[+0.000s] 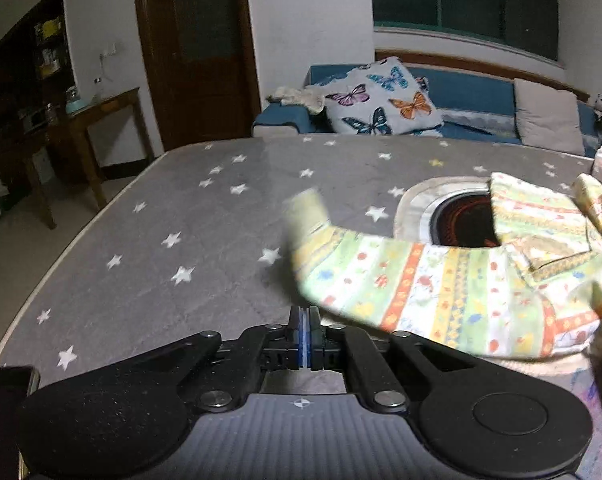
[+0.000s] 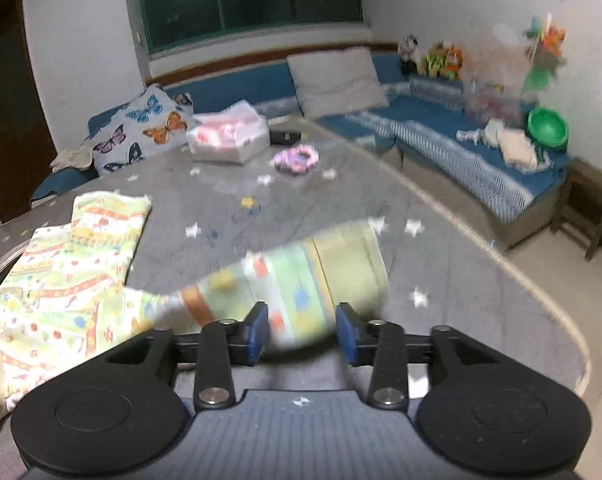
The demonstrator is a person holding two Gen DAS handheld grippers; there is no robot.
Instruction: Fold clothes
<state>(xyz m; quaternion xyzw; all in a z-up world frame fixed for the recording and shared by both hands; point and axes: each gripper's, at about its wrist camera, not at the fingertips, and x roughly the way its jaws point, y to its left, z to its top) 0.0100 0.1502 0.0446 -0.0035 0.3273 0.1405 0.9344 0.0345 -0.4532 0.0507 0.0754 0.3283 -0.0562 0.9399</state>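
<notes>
- While we look along the left gripper [image 1: 303, 322], its blue pads are pressed flat together with nothing caught between them, hanging over bare grey cloth.
- We see the table [image 1: 149, 240] covered in that grey cloth dotted with white stars, running right out to a rounded edge.
- Over to the right in the left view lies the garment [image 1: 453, 288], a pale child's top striped in yellow, green and orange with small prints.
- One sleeve [image 1: 313, 216] of it stretches toward the left across the stars, its plain yellowish cuff blurred.
- Beneath the top we spot a round inset [image 1: 457, 220] in the table, dark in the middle with a pale ring, partly covered by the fabric.
- Switching to the right gripper [image 2: 302, 330], its jaws stand apart at a middling width.
- Between those blue pads we see the other sleeve [image 2: 301, 280], its cuff end pointing up and right; it is blurred, and the pads do not appear to press on it.
- In the right view the body of the top spreads out at the left, flat on the table.
- Farther back on the table we pick out a clear box [image 2: 229, 136] with pink contents and a purple toy [image 2: 295, 160] beside it.
- Behind the table runs a blue sofa [image 2: 461, 148], with a butterfly cushion [image 2: 141, 132] at its left end and a green bowl [image 2: 547, 128] at the right.
</notes>
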